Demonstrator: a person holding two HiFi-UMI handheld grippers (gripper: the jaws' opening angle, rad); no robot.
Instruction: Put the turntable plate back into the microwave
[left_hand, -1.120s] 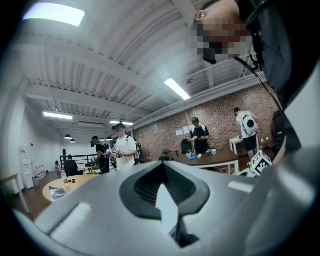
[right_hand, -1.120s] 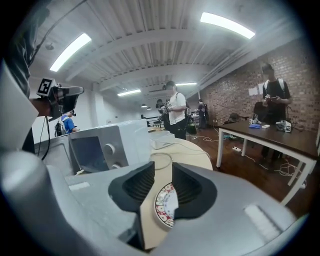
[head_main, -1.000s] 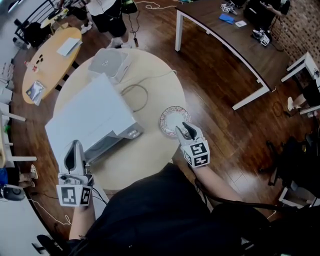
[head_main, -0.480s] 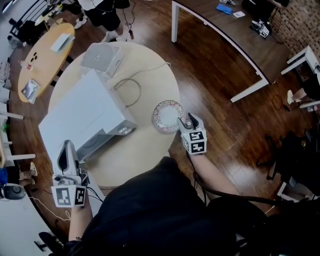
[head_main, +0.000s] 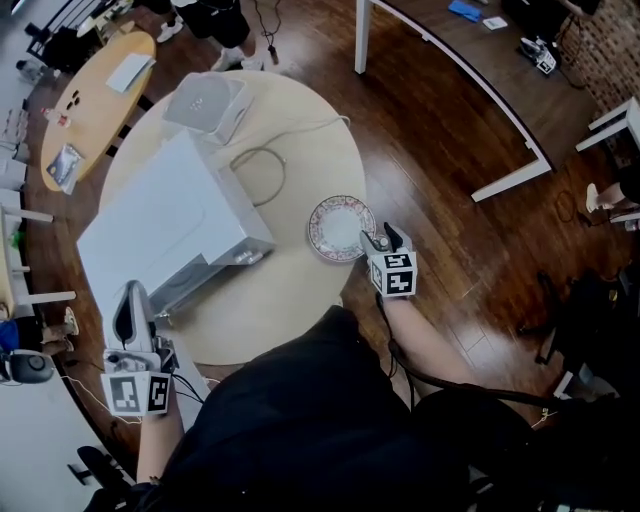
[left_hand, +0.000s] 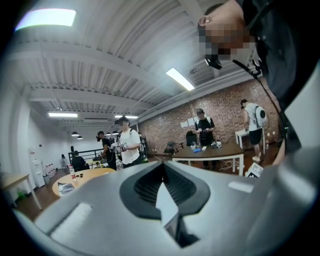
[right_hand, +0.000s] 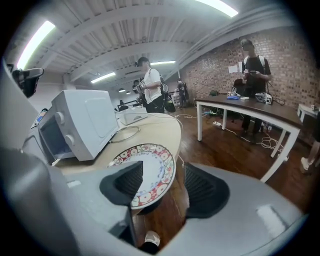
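Note:
The turntable plate (head_main: 338, 228), white with a red patterned rim, lies flat on the round table (head_main: 300, 290) near its right edge. My right gripper (head_main: 380, 240) sits low at the plate's near right side. In the right gripper view the plate (right_hand: 147, 170) has its near rim between the jaws of the right gripper (right_hand: 164, 171). The jaws have just been opening; they stand wide and the pads do not press the plate. The white microwave (head_main: 165, 225) stands left of the plate. My left gripper (head_main: 128, 298) hangs by its near left corner, shut and holding nothing.
A small white box (head_main: 205, 105) and a looped cable (head_main: 262, 175) lie on the table's far side. Beyond the plate the table edge drops to wood floor (head_main: 440, 200). A dark desk with white legs (head_main: 455, 90) stands far right; people stand in the background.
My right gripper has come down to the plate's near right rim and its jaws have spread apart. The left gripper has stayed by the microwave.

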